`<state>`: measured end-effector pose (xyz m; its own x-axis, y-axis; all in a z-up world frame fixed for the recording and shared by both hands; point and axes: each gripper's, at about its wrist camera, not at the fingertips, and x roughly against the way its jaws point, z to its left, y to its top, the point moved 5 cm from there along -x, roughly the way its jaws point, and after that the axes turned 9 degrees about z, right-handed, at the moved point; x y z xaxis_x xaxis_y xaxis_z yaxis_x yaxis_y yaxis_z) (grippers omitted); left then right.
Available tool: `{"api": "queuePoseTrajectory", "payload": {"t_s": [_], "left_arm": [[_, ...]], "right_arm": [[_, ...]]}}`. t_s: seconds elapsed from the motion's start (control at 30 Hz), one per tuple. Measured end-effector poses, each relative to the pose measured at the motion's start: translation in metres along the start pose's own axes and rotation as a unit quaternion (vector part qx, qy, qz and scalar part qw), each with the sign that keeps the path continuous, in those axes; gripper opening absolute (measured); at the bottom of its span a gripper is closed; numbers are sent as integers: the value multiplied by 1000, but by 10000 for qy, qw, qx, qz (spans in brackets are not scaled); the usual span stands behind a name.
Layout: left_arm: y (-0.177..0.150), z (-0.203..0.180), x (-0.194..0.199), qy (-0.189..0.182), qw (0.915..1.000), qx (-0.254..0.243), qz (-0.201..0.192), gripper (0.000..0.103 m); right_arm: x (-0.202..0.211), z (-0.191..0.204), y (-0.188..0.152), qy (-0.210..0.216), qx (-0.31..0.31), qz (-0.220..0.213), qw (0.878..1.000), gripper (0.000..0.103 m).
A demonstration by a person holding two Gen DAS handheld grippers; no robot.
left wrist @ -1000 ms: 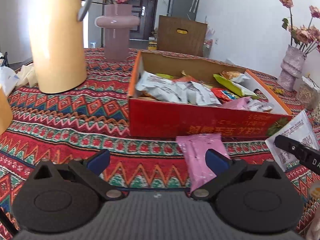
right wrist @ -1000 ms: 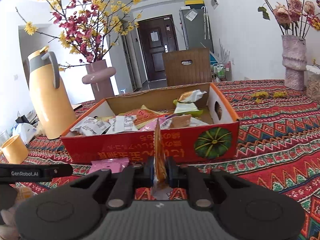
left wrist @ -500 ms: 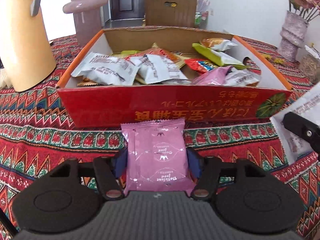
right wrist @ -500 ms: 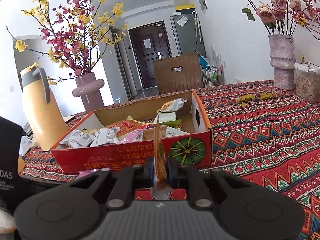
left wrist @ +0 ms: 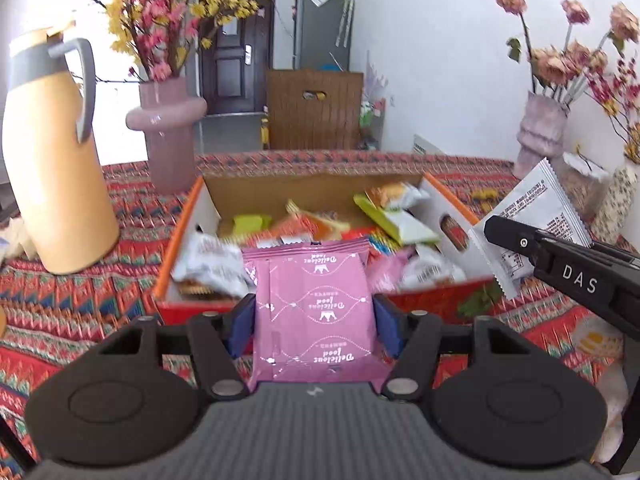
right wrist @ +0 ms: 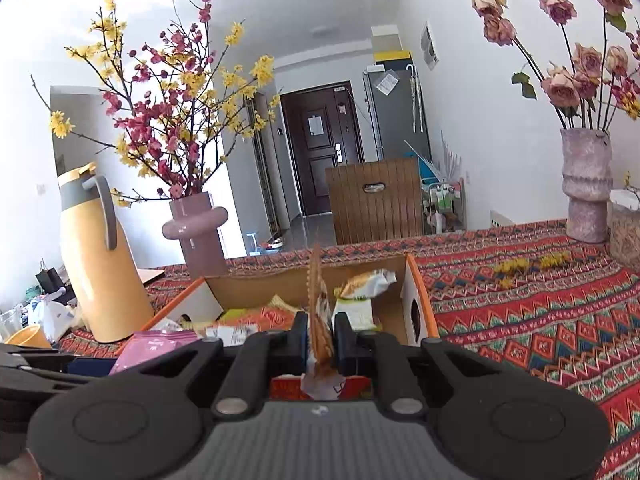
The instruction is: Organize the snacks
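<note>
Pink snack packet (left wrist: 316, 312): 1 sealed foil pouch, flat, printed face toward you, sitting between the blue pads (left wrist: 242, 326) of your left gripper (left wrist: 314, 326), which pinch it by its 2 side edges. It looks light, soft and crinkly, with a slick film; a squeeze across its width will likely bow it, so keep the hold low on the pouch, near the pads, and avoid crushing whatever is inside. White snack packet (left wrist: 532, 216): 1 thin sachet with serrated seams, clamped flat between the pressed-together fingers of your right gripper (right wrist: 321, 334), its upper part standing free beyond the tips; seen edge-on in the right wrist view. Floppy and light by the look of it, best held near a seam. Snack box (left wrist: 456, 216): open red-and-orange carton, just beyond both sets of fingertips, already holding many loose packets. Surroundings: patterned tablecloth (right wrist: 540, 320), yellow jug (left wrist: 52, 160) well left of the fingers, pink vase (left wrist: 166, 128) behind the box.
</note>
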<state>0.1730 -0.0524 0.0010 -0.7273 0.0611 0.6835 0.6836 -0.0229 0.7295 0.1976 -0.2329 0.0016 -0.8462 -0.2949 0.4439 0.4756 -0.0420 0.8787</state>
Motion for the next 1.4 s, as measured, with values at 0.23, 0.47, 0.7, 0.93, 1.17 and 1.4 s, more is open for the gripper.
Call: {"api": "queuePoseTrajectory", "payload": {"t_s": [0.23, 0.47, 0.7, 0.93, 1.17, 1.4], "left_arm": [[49, 16, -32, 505, 9983, 206, -199, 63], [44, 32, -37, 814, 9948, 247, -555, 103], [25, 49, -8, 653, 9949, 350, -678, 103], [-10, 47, 28, 448, 9963, 95, -726, 103], [-53, 46, 37, 163, 9992, 101, -341, 103], [-82, 50, 33, 65, 9998, 183, -39, 103]], "right_arm": [[-61, -4, 30, -198, 49, 240, 9995, 13], [-79, -11, 19, -393, -81, 496, 9980, 83], [-45, -12, 10, -410, -63, 419, 9983, 103], [2, 6, -20, -425, 388, 723, 9957, 103], [34, 18, -61, -351, 463, 1193, 9912, 103], [36, 15, -91, -361, 275, 1576, 9865, 103]]}}
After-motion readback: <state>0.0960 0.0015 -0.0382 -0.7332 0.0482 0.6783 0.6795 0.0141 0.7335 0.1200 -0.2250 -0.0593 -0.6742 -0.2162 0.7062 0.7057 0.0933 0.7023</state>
